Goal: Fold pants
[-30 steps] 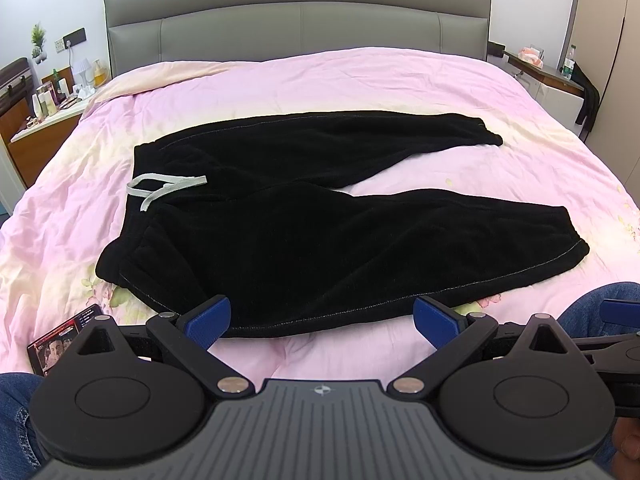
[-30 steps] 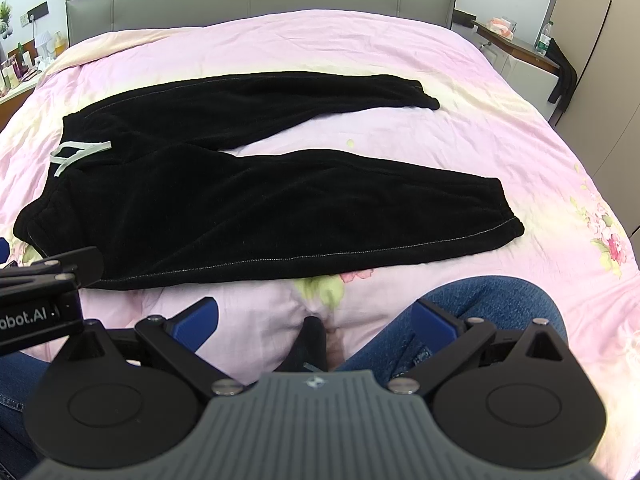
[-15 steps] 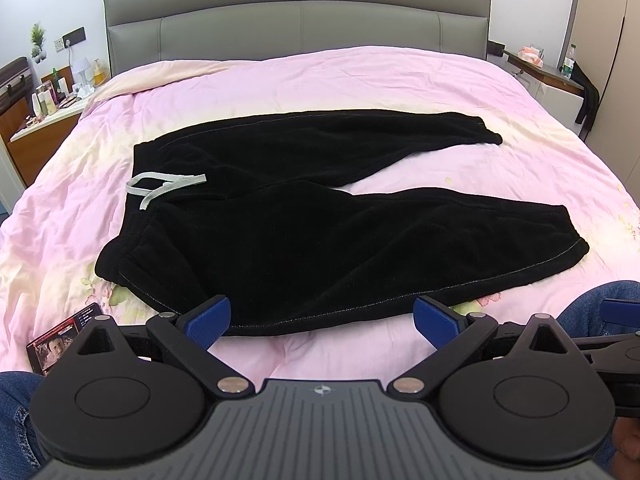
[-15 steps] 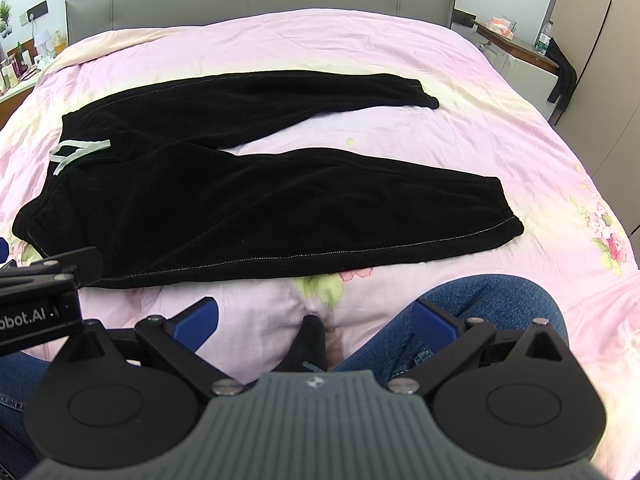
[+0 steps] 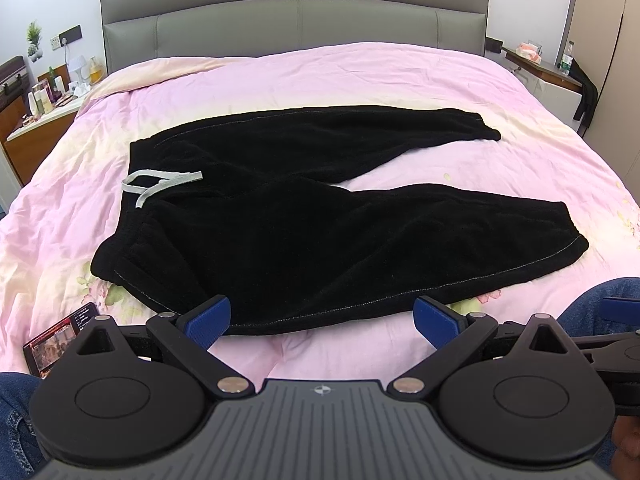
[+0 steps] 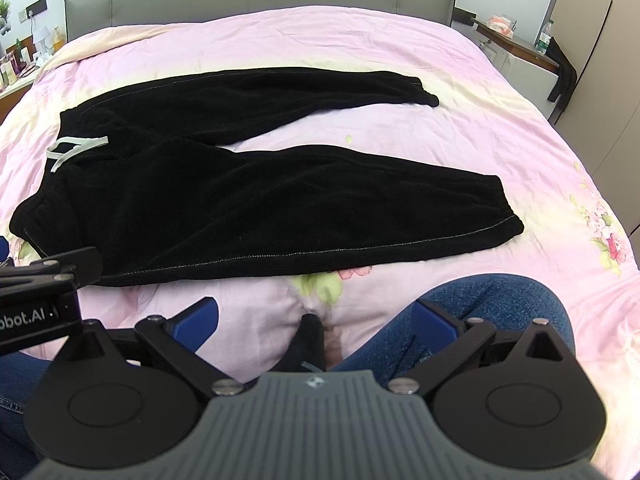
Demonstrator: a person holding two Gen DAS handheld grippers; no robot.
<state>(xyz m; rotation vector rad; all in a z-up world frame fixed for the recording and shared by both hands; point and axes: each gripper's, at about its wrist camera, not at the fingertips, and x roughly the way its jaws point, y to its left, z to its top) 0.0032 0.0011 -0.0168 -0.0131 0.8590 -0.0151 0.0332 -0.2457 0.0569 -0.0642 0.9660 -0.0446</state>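
Note:
Black pants (image 5: 304,220) lie flat on the pink bed cover, waistband at the left with a grey drawstring (image 5: 160,182), both legs spread apart toward the right. They also show in the right wrist view (image 6: 256,200). My left gripper (image 5: 322,318) is open and empty, just short of the pants' near hem edge. My right gripper (image 6: 316,314) is open and empty, held over the person's jeans-clad knee (image 6: 492,304), short of the near leg.
A phone (image 5: 56,340) lies on the pink bed cover (image 5: 360,76) at the near left. A grey headboard (image 5: 296,12) stands at the back. Nightstands with bottles (image 5: 44,96) flank the bed. The left gripper's arm (image 6: 44,280) shows at the right view's left edge.

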